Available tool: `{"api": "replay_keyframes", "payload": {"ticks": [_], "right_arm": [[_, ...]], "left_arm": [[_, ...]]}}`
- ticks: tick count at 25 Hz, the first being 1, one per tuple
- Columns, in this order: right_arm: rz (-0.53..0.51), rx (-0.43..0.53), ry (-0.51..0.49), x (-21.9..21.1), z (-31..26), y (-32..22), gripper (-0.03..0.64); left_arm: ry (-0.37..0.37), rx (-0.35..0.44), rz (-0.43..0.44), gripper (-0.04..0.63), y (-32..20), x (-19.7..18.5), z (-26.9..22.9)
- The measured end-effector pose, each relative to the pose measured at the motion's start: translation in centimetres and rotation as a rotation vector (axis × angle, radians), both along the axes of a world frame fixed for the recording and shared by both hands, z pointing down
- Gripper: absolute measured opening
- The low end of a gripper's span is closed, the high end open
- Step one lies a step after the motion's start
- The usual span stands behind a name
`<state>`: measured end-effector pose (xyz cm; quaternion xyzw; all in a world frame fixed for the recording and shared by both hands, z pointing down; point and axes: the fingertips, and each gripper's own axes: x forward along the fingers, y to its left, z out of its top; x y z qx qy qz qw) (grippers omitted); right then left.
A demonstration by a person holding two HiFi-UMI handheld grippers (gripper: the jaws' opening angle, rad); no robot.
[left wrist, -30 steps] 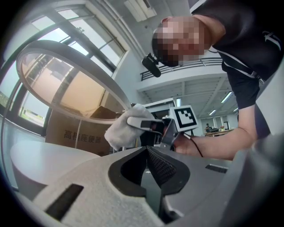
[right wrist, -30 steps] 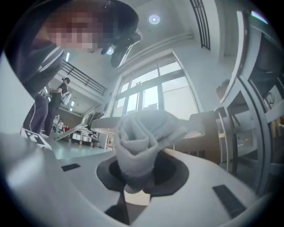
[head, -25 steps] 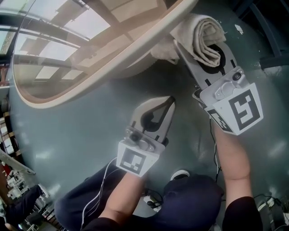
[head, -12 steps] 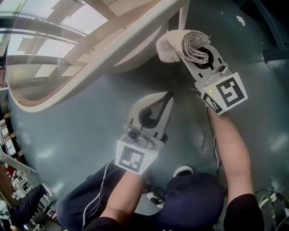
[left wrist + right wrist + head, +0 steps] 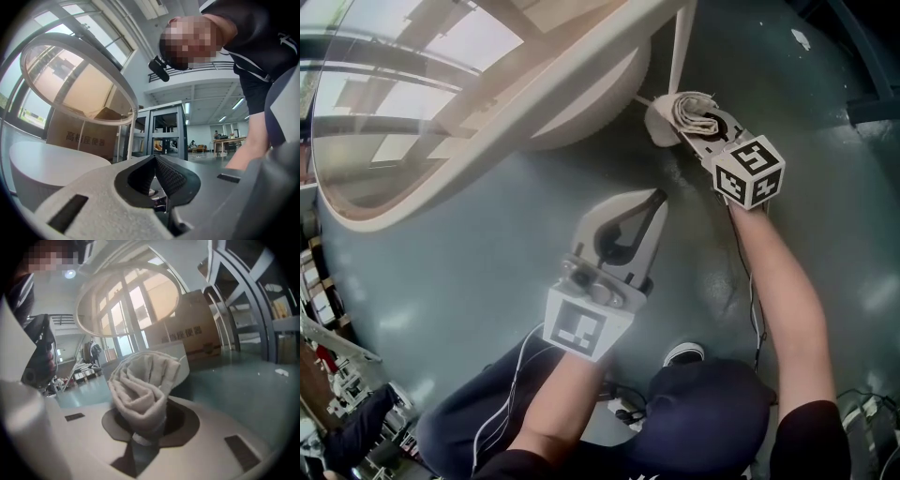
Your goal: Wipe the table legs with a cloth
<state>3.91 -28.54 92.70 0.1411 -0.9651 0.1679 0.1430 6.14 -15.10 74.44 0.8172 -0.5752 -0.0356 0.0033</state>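
Beyond the table leg (image 5: 679,52), under the glass tabletop (image 5: 441,103), a printed cardboard box (image 5: 192,336); contents not to be told. Pinched tight in the right gripper (image 5: 698,127): a rolled pale cloth (image 5: 680,111), down at the foot of that leg, just beside it, contact unclear. Long axis of the roll along the jaws, free end toward the leg. Left gripper (image 5: 653,200) well apart from the leg, nearer the person, over the grey floor (image 5: 469,253); jaws pressed together on nothing.
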Motion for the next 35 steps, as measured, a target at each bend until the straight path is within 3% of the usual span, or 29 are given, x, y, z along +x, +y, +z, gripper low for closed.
{"api": "replay_keyframes", "payload": {"ticks": [2, 4, 8, 10, 14, 17, 19, 22, 28, 31, 35], "right_arm": [[-0.007, -0.032, 0.057, 0.7, 1.9, -0.1, 0.080], [0.024, -0.024, 0.035, 2.1, 1.3, -1.0, 0.080], [0.186, 0.033, -0.221, 6.3, -6.1, -6.7, 0.080], [0.115, 0.064, -0.287, 5.2, -9.2, -8.1, 0.080], [-0.146, 0.222, -0.378, 0.8, -15.7, -5.2, 0.080], [-0.155, 0.304, -0.422, 0.4, -18.1, -3.5, 0.069], [-0.121, 0.265, -0.424, 0.6, -16.5, -2.7, 0.069], [-0.052, 0.157, -0.389, 0.7, -11.6, -2.1, 0.069], [0.147, -0.060, -0.188, -0.3, 0.2, -1.8, 0.069], [0.105, -0.090, -0.049, 0.9, 1.7, -0.4, 0.071], [0.014, -0.089, 0.006, 2.1, -3.0, 2.7, 0.072]], "left_arm": [[0.001, 0.000, -0.001, 0.006, -0.1, -0.1, 0.1], [0.007, -0.001, -0.011, 0.006, -0.3, -0.3, 0.1], [0.008, 0.018, -0.007, 0.006, -1.0, -0.8, -0.9], [0.011, 0.028, -0.008, 0.006, -1.0, -1.1, -1.4], [0.008, 0.039, -0.009, 0.006, -1.0, -0.4, -1.3], [0.009, 0.038, -0.017, 0.006, -0.6, -0.8, -0.8], [0.014, 0.027, -0.025, 0.006, -0.2, -1.8, -0.3], [-0.004, 0.010, -0.020, 0.006, 0.0, -3.2, 0.6], [-0.050, 0.037, 0.024, 0.006, -2.4, -6.0, 0.9], [-0.025, 0.060, 0.031, 0.006, -4.1, -6.0, -0.3], [0.026, -0.013, 0.033, 0.006, -4.4, -5.5, -1.2]]}}
